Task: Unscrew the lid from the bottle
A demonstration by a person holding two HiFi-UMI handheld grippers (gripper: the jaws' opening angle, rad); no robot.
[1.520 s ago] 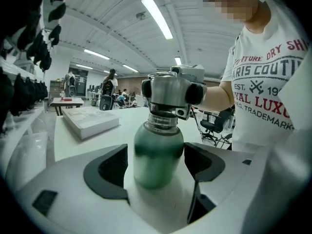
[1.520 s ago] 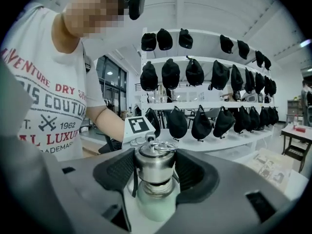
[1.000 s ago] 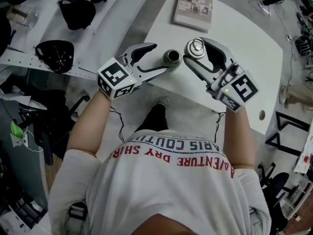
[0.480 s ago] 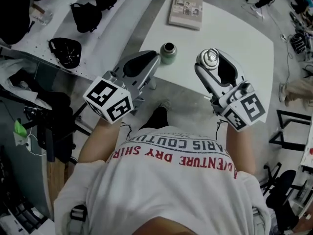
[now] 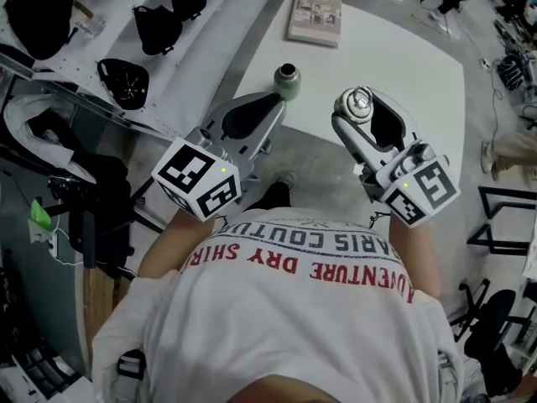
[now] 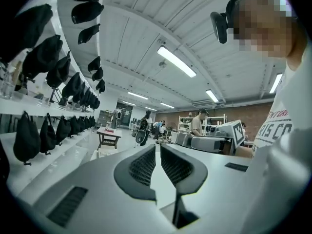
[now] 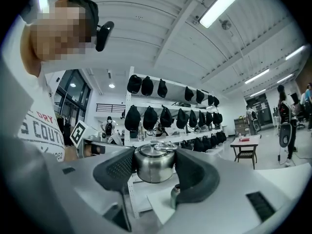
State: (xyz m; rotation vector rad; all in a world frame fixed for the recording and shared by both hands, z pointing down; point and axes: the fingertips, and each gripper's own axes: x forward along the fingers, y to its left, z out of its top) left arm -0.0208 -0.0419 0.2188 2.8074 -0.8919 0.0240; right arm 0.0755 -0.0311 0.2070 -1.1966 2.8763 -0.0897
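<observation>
White surface on grey floor. Two items on it:
- Green bottle: upright, mouth open, at the surface's near-left edge. In head view it's just past the tips of the left fingers and left of the right fingers, and neither holds it.
- Book: lying flat at the far edge, well beyond both sets of fingers and apart from the bottle.
</observation>
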